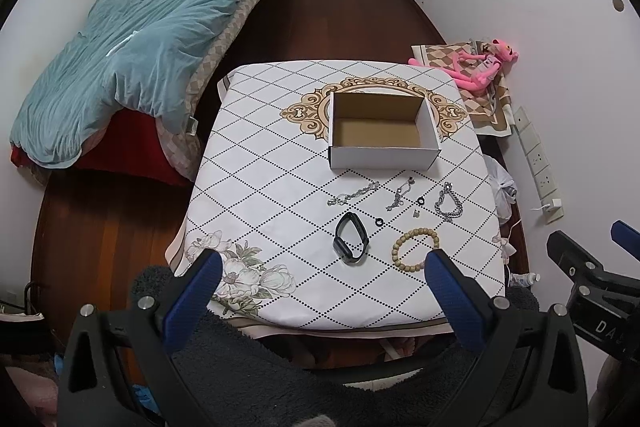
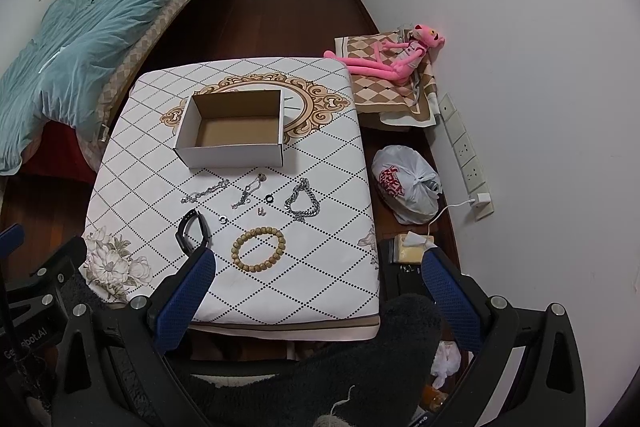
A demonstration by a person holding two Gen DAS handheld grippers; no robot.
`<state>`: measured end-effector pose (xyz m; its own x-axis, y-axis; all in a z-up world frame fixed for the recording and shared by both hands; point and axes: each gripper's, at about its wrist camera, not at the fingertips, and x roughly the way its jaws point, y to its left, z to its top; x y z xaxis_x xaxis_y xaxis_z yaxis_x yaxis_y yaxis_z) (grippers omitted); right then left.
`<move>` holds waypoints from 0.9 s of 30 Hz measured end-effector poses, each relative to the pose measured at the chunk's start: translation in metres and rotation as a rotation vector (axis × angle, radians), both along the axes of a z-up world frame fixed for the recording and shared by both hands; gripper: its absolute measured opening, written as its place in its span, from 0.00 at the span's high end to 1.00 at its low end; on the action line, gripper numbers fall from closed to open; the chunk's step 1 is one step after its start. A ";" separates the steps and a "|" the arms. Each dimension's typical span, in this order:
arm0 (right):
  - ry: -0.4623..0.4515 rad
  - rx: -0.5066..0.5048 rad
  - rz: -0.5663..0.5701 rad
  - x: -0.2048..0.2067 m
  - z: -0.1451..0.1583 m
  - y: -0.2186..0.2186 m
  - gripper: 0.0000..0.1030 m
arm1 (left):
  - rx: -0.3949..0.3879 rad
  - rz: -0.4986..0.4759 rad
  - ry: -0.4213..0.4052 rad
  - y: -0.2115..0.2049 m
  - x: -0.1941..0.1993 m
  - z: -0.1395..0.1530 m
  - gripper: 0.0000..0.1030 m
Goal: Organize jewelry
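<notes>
An empty white cardboard box (image 1: 382, 151) (image 2: 232, 150) stands open in the middle of the small table (image 1: 280, 163) (image 2: 132, 163). In front of it lie two thin silver chains (image 1: 353, 194) (image 2: 205, 191), a thick silver chain bracelet (image 1: 449, 203) (image 2: 303, 203), small black rings (image 1: 420, 201) (image 2: 268, 198), a black wristband (image 1: 351, 243) (image 2: 193, 229) and a wooden bead bracelet (image 1: 415, 248) (image 2: 259, 249). My left gripper (image 1: 324, 267) hangs open above the table's near edge. My right gripper (image 2: 320, 267) is open too, near the front right corner. Neither holds anything.
A bed with a teal quilt (image 1: 132, 55) (image 2: 80, 27) runs along the left. A pink plush toy (image 1: 486, 63) (image 2: 394, 57) lies on a checked cloth by the right wall. A white plastic bag (image 2: 408, 185) and a power strip (image 2: 464, 155) sit on the floor at right.
</notes>
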<state>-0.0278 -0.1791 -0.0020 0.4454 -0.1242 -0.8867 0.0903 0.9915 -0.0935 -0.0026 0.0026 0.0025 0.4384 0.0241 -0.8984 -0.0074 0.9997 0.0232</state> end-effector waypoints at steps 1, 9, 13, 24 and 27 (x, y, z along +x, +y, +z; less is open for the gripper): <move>-0.001 -0.001 -0.001 0.000 0.000 0.000 0.00 | 0.001 0.000 -0.001 0.000 0.000 0.000 0.00; -0.008 -0.007 0.003 0.001 0.006 -0.002 0.00 | 0.003 0.001 -0.006 -0.002 0.002 0.001 0.00; -0.009 -0.007 0.005 0.001 0.007 -0.002 0.00 | 0.001 0.002 -0.013 -0.006 0.003 0.006 0.00; -0.021 -0.010 0.004 -0.001 0.011 0.000 0.00 | 0.000 0.002 -0.018 -0.005 0.003 0.008 0.00; -0.022 -0.011 0.004 -0.001 0.011 0.000 0.00 | -0.002 0.002 -0.018 -0.004 0.003 0.009 0.00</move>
<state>-0.0285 -0.1787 0.0088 0.4651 -0.1321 -0.8753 0.0886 0.9908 -0.1024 0.0000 -0.0011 0.0111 0.4544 0.0234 -0.8905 -0.0099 0.9997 0.0212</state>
